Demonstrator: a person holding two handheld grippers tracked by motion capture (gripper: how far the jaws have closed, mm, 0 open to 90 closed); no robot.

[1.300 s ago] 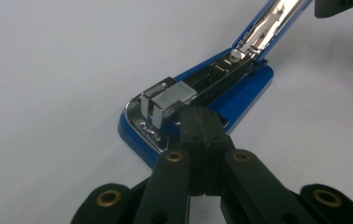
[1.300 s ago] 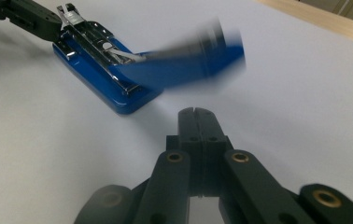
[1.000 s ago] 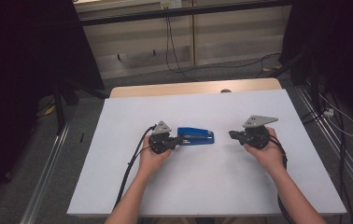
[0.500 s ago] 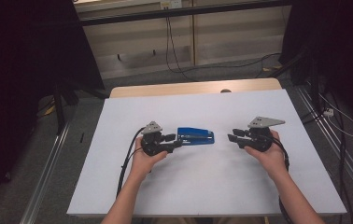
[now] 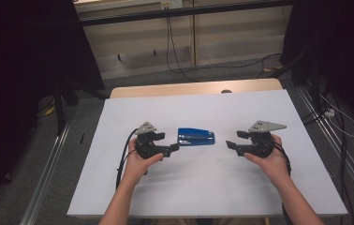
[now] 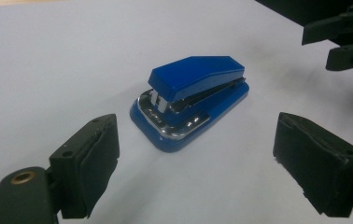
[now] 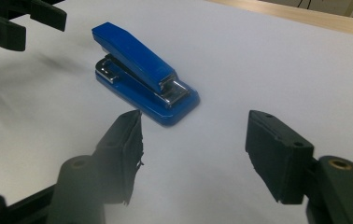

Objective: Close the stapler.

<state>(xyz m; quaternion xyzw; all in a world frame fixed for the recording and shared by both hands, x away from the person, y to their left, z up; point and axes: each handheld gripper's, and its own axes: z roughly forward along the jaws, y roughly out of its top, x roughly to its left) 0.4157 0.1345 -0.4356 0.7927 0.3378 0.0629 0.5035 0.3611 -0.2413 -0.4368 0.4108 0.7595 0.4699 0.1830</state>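
A: Blue stapler (image 5: 196,137) lying flat near the middle of the white table (image 5: 133,192), between the two hand-held grippers. Touched by nothing.

B: And the left hand-held gripper (image 5: 169,149)?

A: Released. Jaws just been opening, now standing wide apart, with nothing between the pads (image 6: 90,163). Pointing at the stapler's near end from just beside it, not touching. Seen from the left gripper view: stapler (image 6: 191,100) a little ahead of the jaws, blue top arm closed over the shiny metal part, base flat on the white surface.

B: The right one?

A: Right hand-held gripper (image 5: 232,140) also released. Jaws just been opening too, gap empty. Facing the stapler from the other side, near but clearly apart. From the right gripper view: stapler (image 7: 144,72) ahead and a bit to the left of the black pads (image 7: 277,156), lying at an angle.

B: Hands?

A: Left hand (image 5: 142,161) around the left tool, right hand (image 5: 271,159) around the right one, both forearms coming in from the bottom of the high view. Grey plate on top of each tool, cable trailing from the left one over the table.

B: Anything else on the table?

A: Bare wooden strip (image 5: 189,88) at the far edge, beyond the white cover.
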